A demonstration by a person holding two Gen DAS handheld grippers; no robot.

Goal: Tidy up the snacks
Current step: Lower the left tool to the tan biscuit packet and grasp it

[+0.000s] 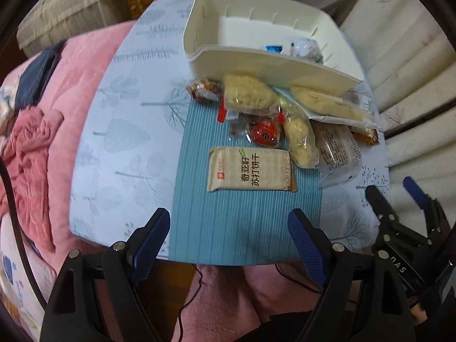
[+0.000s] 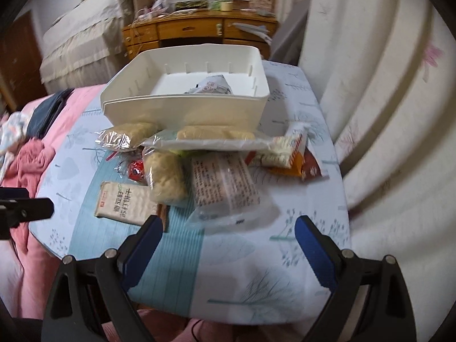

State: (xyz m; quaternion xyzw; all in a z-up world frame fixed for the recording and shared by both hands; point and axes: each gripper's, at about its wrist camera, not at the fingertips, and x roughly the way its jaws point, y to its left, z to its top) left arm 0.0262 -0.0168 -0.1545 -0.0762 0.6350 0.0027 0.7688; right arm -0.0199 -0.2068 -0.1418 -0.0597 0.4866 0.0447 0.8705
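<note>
Left gripper: your jaws stand wide apart with nothing between them, above the near end of the teal striped mat.
Right gripper: also spread and empty — it hangs over the clear plastic packet with dense printed text, not touching it.
Cracker pack: the flat beige rectangular packet with dark characters lies alone on the mat, just in front of your left fingers; it looks like the easiest first pick.
Snack pile: several clear bags of pale yellow puffs, a small red round wrapped sweet and an orange-brown foil pack lie overlapped between the cracker pack and the bin.
Bin: the cream plastic storage bin stands at the far side of the small blue-white patterned table, with already a white wrapped snack inside.
Risk, thin pack: the beige packet is flat, so your pads may slide over it or catch the mat together with it.
Risk, pile: bags touch the front wall of the bin — if you pull one, its neighbours may be dragged too.
Risk, crowding: both grippers are near each other; they may collide.
Risk, edge: the orange pack lies near the table border and can fall off.
</note>
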